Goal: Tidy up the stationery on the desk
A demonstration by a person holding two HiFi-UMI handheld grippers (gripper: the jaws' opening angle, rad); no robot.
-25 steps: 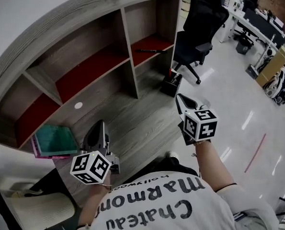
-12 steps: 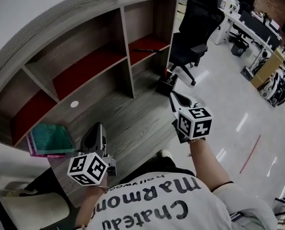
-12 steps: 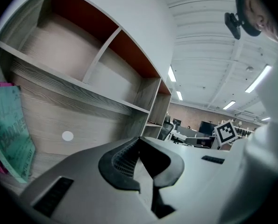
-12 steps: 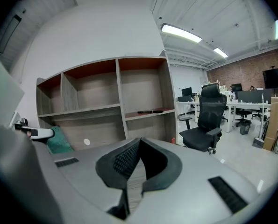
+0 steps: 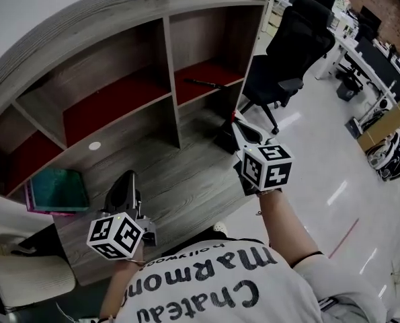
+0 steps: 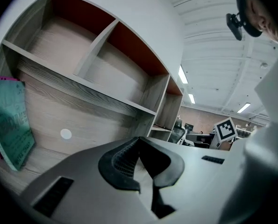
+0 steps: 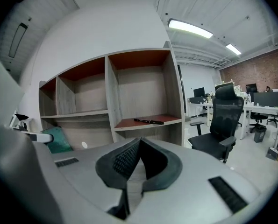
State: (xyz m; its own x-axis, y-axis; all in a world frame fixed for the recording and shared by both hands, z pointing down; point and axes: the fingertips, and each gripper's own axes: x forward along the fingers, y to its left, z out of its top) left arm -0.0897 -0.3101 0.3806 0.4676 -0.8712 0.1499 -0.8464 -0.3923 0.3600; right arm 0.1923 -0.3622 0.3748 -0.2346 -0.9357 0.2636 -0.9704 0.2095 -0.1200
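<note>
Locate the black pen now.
Head view, right of centre: the black pen lies on the rightmost red shelf, left of the office chair, beyond the right hand-held gripper.

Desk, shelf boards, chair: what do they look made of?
The desk looks like matte grey wood-grain laminate: regular, printed-looking streaks. The shelf boards are smooth dark red on top, likely laminate or paint. The chair is black, probably mesh or fabric; texture too small to confirm.

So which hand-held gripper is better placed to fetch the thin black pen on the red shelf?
Right, probably. The right hand-held gripper points toward the compartment holding the thin black pen; the left hand-held gripper is farther away, nearer the green book. Both shut, empty.
</note>
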